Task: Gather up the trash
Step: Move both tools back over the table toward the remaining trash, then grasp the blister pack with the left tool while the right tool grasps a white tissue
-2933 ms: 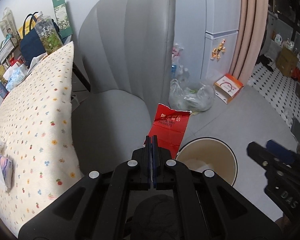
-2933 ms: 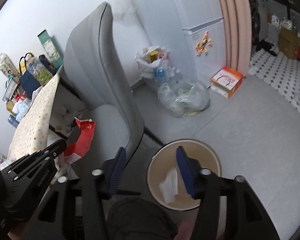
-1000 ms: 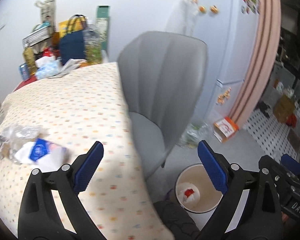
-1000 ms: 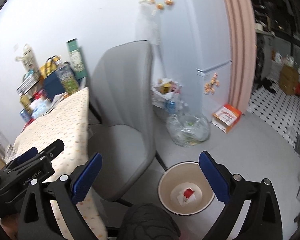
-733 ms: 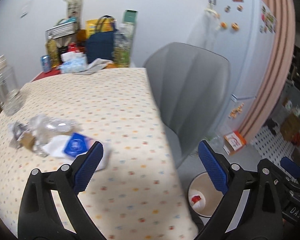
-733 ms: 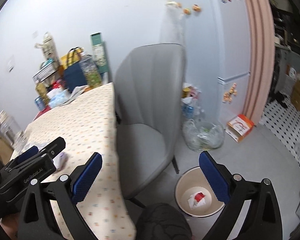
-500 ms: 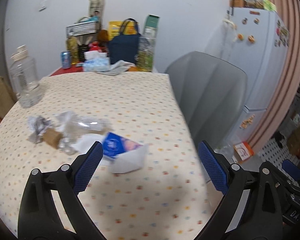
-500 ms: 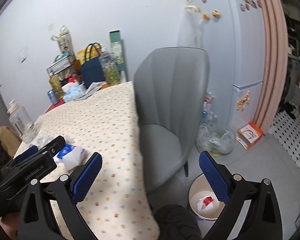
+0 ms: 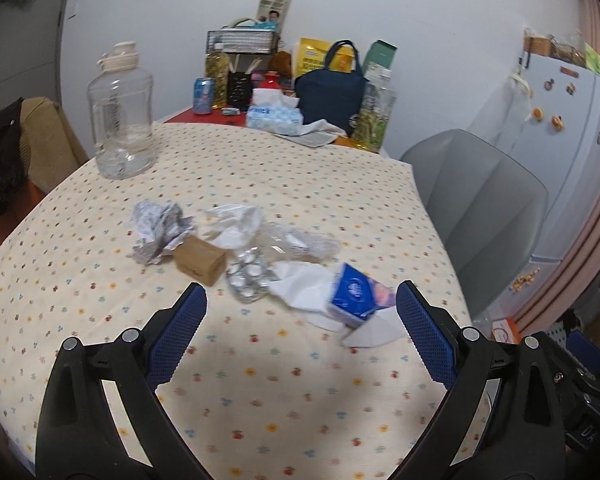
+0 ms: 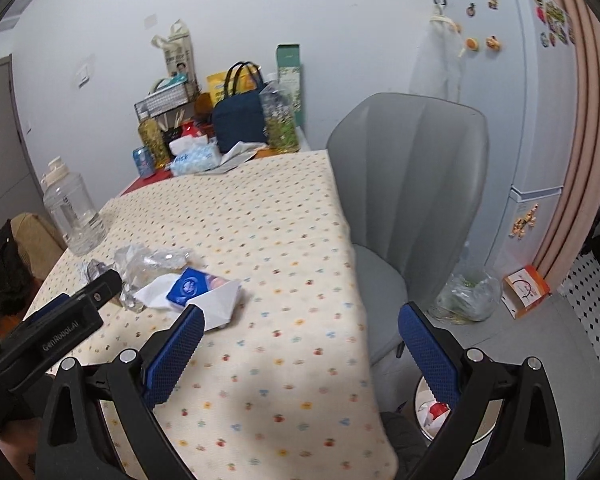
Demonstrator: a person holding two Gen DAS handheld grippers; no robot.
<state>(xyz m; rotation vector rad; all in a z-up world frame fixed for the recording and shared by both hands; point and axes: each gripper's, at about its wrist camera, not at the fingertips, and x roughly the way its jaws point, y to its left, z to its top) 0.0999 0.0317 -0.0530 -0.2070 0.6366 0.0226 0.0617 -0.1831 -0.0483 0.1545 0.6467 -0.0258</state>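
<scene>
Trash lies in a heap on the dotted tablecloth [image 9: 260, 380]: crumpled foil [image 9: 158, 229], a small brown box [image 9: 200, 261], a blister pack [image 9: 249, 276], clear plastic [image 9: 296, 240], white tissue [image 9: 304, 290] and a blue tissue packet [image 9: 358, 295]. My left gripper [image 9: 300, 336] hangs open just in front of the heap, nothing between its fingers. My right gripper [image 10: 300, 346] is open too, over the table's right edge. The blue packet [image 10: 190, 286] lies ahead-left of it. The bin [image 10: 432, 416], with red and white trash inside, stands on the floor low right.
A big clear water jug [image 9: 120, 114] stands at the table's far left. Bags, bottles, a can and a tissue box [image 9: 274, 117] crowd the far end. A grey chair [image 10: 408, 208] is beside the table, a fridge [image 10: 532, 120] and a plastic bag [image 10: 466, 294] beyond.
My left gripper opened and dropped the red packet into the bin, then both grippers swung up and left from the bin to the table; the trash heap came into view.
</scene>
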